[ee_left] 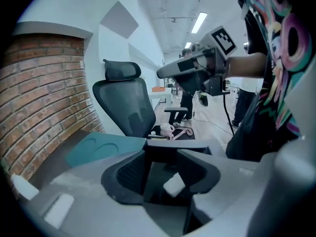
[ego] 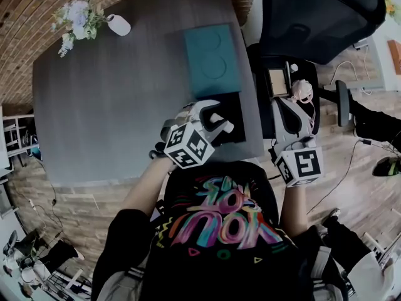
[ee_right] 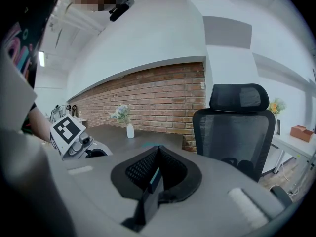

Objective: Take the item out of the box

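A black box (ego: 230,113) sits by the right edge of the grey table (ego: 113,105), and its teal lid (ego: 213,58) lies just beyond it. My left gripper (ego: 220,118) is at the box with its jaws open. In the left gripper view the black box (ee_left: 174,145) stands between the spread pads (ee_left: 123,174), and a small white piece (ee_left: 174,184) shows low in the gap. My right gripper (ego: 283,105) is off the table, above the chair seat. Its jaws are shut on a thin dark flat piece with a teal edge (ee_right: 150,181).
A black mesh office chair (ego: 316,17) stands right of the table, with a tan item (ego: 277,82) and a pink cord (ego: 302,89) on its seat. A white vase of flowers (ego: 81,21) stands at the table's far left. A brick wall (ee_right: 148,90) runs behind.
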The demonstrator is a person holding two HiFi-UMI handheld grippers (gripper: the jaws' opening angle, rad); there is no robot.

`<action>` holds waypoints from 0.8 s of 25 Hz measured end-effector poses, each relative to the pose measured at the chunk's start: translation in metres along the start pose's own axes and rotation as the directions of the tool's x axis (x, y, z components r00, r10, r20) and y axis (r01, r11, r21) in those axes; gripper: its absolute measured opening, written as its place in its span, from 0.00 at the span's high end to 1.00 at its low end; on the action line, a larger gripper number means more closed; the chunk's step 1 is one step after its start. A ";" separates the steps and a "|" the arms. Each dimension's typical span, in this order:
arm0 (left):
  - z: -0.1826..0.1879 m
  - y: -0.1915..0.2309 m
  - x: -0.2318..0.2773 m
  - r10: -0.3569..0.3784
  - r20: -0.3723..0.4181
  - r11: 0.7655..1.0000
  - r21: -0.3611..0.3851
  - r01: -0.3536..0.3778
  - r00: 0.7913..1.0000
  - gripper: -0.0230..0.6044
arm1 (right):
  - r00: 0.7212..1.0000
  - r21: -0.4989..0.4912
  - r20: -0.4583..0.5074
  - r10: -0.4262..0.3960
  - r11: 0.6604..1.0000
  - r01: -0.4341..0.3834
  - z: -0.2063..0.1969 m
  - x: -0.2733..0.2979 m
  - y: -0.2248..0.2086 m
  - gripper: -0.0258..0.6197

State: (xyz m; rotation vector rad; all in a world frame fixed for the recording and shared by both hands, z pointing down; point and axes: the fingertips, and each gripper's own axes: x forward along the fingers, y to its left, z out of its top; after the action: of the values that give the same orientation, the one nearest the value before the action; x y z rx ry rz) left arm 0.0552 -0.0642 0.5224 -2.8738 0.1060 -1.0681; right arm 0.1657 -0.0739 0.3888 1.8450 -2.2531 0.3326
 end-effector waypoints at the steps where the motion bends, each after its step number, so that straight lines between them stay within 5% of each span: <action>1: -0.003 -0.003 0.003 -0.012 -0.013 1.000 0.024 0.013 1.000 0.66 | 1.000 -0.002 0.000 0.000 1.000 0.000 0.000 0.000 0.001 0.96; 9: -0.024 -0.027 0.023 -0.099 -0.130 0.972 0.198 0.124 0.987 0.60 | 1.000 -0.007 -0.004 -0.014 1.000 0.014 -0.001 -0.003 0.001 0.96; 20: -0.042 -0.048 0.045 -0.195 -0.274 0.884 0.367 0.290 0.942 0.59 | 0.999 0.002 -0.015 -0.045 0.999 0.045 -0.005 -0.010 -0.003 0.96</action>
State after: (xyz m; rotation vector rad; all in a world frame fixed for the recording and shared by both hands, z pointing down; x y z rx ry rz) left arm 0.0635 -0.0229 0.5884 -2.4260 -0.4290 -1.2859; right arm 0.1705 -0.0637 0.3912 1.8843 -2.1987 0.3404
